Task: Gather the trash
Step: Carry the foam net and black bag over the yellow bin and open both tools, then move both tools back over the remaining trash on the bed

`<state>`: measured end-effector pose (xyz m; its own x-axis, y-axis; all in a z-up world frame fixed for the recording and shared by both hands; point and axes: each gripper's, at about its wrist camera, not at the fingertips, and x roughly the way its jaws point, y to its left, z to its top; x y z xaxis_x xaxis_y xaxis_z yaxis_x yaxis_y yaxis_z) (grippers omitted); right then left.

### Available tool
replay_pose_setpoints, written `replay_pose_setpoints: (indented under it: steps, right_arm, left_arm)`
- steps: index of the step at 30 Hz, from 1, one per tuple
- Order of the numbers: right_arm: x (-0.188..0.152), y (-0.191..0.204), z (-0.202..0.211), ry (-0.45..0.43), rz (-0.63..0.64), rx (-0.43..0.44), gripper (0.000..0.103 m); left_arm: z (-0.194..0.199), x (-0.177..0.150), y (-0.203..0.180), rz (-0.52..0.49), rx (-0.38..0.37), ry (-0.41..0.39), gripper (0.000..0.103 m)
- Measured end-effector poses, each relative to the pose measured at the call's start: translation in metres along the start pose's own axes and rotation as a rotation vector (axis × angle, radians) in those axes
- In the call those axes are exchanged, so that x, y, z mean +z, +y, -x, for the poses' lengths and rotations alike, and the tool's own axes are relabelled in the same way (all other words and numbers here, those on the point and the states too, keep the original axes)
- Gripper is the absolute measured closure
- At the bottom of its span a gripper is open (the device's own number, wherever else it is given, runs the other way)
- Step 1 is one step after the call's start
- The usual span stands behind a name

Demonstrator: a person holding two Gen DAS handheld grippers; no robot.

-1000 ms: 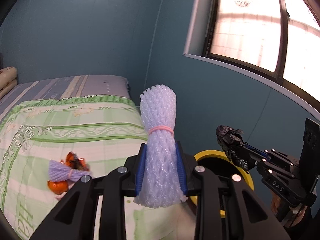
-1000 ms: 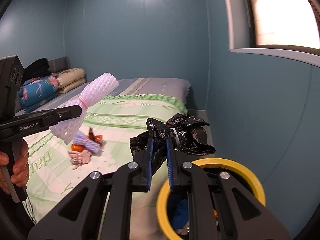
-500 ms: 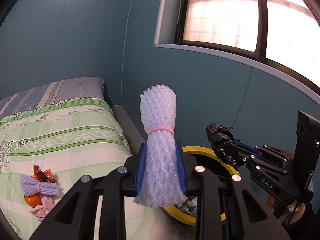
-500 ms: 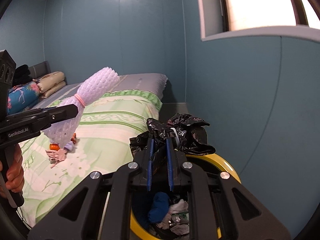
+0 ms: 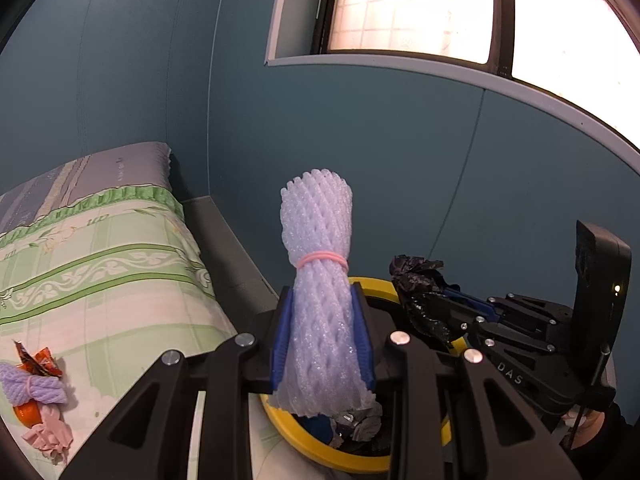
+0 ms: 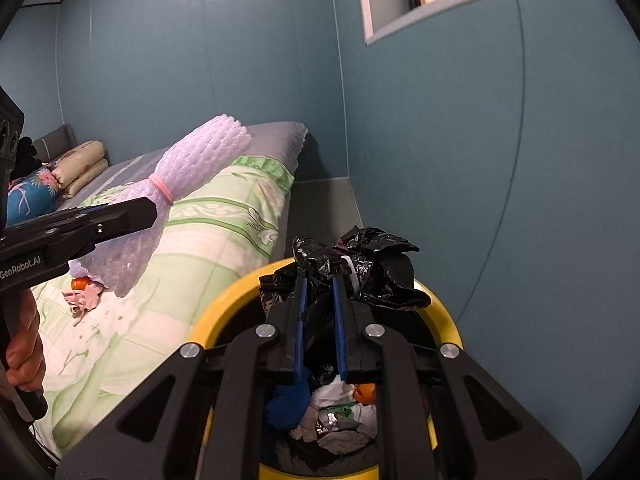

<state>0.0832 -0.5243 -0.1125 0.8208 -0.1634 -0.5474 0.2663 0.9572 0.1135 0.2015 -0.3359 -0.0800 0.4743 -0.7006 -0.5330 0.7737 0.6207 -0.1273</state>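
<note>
My left gripper (image 5: 322, 304) is shut on a white foam-net roll (image 5: 318, 264) tied with a pink band, held upright just over the near rim of the yellow-rimmed trash bin (image 5: 372, 286). My right gripper (image 6: 318, 280) is shut on a crumpled black plastic bag (image 6: 372, 268) directly above the bin (image 6: 224, 304), which holds a blue cloth, tissue and wrappers. The foam roll (image 6: 188, 184) and left gripper (image 6: 146, 212) also show at the left of the right wrist view. The right gripper (image 5: 436, 300) with its black bag (image 5: 420, 280) appears at the right of the left wrist view.
A bed with a green patterned sheet (image 5: 100, 264) lies left of the bin, bearing a purple foam net (image 5: 36, 386), an orange wrapper and a pink scrap. The blue wall (image 6: 440, 160) stands close behind the bin. Pillows (image 6: 80, 168) lie at the bed's far end.
Both grippers have swung right and down from over the bed to over the bin, keeping hold of the foam roll and the black bag. The bin's contents have come into view.
</note>
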Motion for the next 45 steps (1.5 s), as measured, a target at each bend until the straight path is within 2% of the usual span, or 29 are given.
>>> replay_pose_setpoints:
  steps: [13, 16, 18, 19, 20, 22, 26, 37, 45]
  right_arm:
    - [-0.014, -0.017, -0.028, 0.074, -0.035, -0.016, 0.091]
    - [-0.015, -0.02, -0.032, 0.086, -0.041, -0.023, 0.09]
    - [-0.015, -0.022, -0.034, 0.09, -0.046, -0.033, 0.09]
    - [-0.015, -0.023, -0.034, 0.091, -0.051, -0.035, 0.087]
    - [-0.015, -0.023, -0.035, 0.094, -0.054, -0.035, 0.075]
    - [-0.014, -0.022, -0.034, 0.091, -0.062, -0.031, 0.058]
    - [-0.013, -0.021, -0.031, 0.087, -0.071, -0.04, 0.059]
    - [0.002, 0.0, -0.01, 0.058, -0.038, -0.025, 0.058]
    - [0.026, 0.05, -0.012, 0.037, 0.035, 0.069, 0.052]
  left_arm:
    - [-0.045, -0.01, -0.002, 0.044, -0.055, 0.075, 0.073]
    - [-0.05, -0.013, 0.002, 0.069, -0.057, 0.09, 0.061]
    - [-0.053, -0.014, 0.007, 0.092, -0.061, 0.092, 0.046]
    - [-0.053, -0.014, 0.008, 0.099, -0.061, 0.091, 0.042]
    - [-0.053, -0.014, 0.01, 0.108, -0.062, 0.088, 0.035]
    - [-0.053, -0.013, 0.015, 0.125, -0.055, 0.085, 0.033]
    - [-0.05, -0.013, 0.026, 0.156, -0.052, 0.086, 0.033]
    - [-0.005, -0.011, 0.066, 0.193, 0.051, 0.024, 0.022]
    - [0.048, -0.025, 0.119, 0.228, 0.188, -0.004, 0.019]
